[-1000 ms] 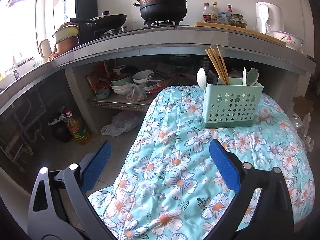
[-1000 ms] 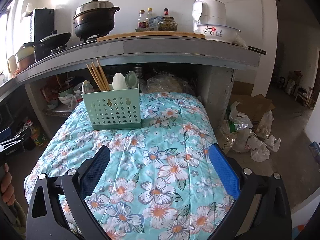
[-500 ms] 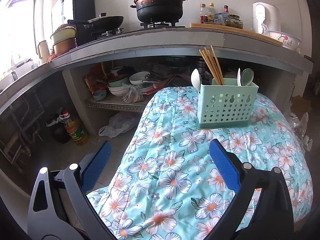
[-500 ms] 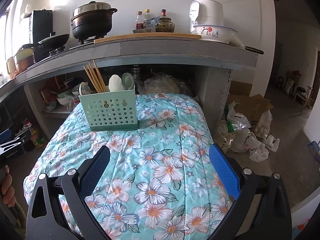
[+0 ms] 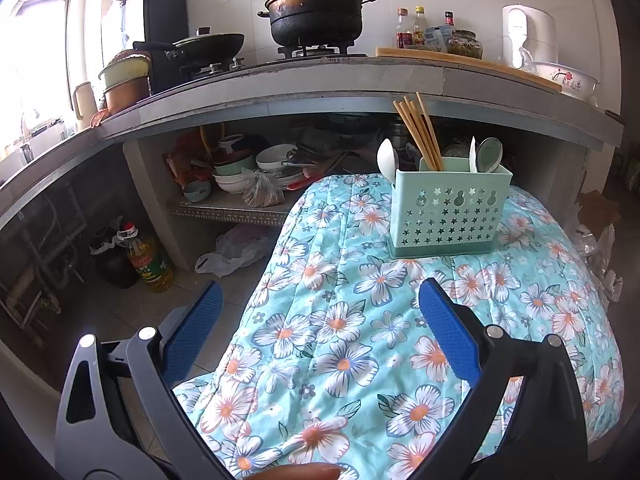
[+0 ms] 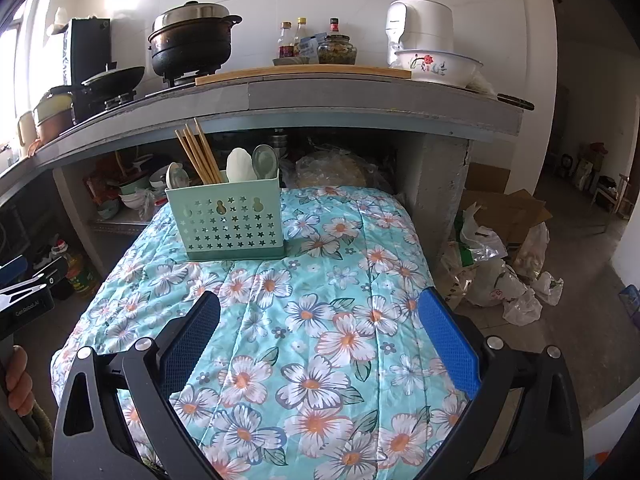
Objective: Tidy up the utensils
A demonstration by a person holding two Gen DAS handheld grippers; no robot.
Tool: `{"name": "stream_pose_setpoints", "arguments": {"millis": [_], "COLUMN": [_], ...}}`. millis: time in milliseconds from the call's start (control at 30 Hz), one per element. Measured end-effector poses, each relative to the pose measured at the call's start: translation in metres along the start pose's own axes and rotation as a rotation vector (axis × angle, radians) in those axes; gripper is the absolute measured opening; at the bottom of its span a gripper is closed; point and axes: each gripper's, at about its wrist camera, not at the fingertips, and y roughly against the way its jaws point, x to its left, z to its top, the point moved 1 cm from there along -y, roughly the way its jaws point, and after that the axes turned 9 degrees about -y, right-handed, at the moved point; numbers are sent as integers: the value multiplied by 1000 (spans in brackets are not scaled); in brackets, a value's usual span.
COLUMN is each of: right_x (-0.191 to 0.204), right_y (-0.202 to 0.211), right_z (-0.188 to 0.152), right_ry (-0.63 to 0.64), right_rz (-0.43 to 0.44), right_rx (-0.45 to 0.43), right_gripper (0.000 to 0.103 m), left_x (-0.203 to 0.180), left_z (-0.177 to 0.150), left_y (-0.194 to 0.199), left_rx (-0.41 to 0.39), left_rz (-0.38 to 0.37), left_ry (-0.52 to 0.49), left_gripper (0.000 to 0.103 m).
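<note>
A mint-green perforated utensil holder (image 5: 450,210) (image 6: 226,222) stands upright at the far end of a floral-quilted table (image 5: 360,340) (image 6: 320,300). Inside it lean several wooden chopsticks (image 5: 418,132) (image 6: 198,152), a white spoon (image 6: 240,165) and a green spoon (image 5: 490,155) (image 6: 266,160); another white spoon (image 5: 387,158) rises at its left side. My left gripper (image 5: 322,308) hovers open over the table's near left edge, nothing between its blue pads. Well short of the holder, my right gripper (image 6: 320,312) is open and empty above the table's near half.
A concrete counter (image 6: 360,96) overhangs behind the table with a black pot (image 5: 316,12), wok, bottles, rice cooker and floral basin. Bowls crowd the shelf below (image 5: 240,176). An oil bottle (image 5: 148,260) stands on the floor at left; plastic bags and cardboard (image 6: 500,248) lie at right.
Both grippers have drifted back and slightly left, so the holder looks a little farther off. Both stay open and empty.
</note>
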Motion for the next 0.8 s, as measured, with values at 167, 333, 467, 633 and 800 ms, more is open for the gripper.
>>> {"name": "stream_pose_setpoints", "arguments": {"millis": [167, 333, 467, 633, 800], "right_x": [0, 0, 1, 1, 1], "right_y": [0, 0, 0, 0, 0], "right_z": [0, 0, 0, 0, 0], "right_ry": [0, 1, 1, 1, 1], "right_rz": [0, 0, 0, 0, 0], "right_rx": [1, 1, 1, 2, 1], "right_gripper": [96, 96, 96, 96, 96], "left_x": [-1, -1, -1, -1, -2], "left_z": [0, 0, 0, 0, 0], "left_y": [1, 1, 1, 1, 2], "left_rx": [1, 0, 1, 2, 0], "left_rz": [0, 1, 1, 1, 2], "left_ry": [-3, -1, -2, -2, -3], "left_gripper": [95, 95, 95, 95, 95]}}
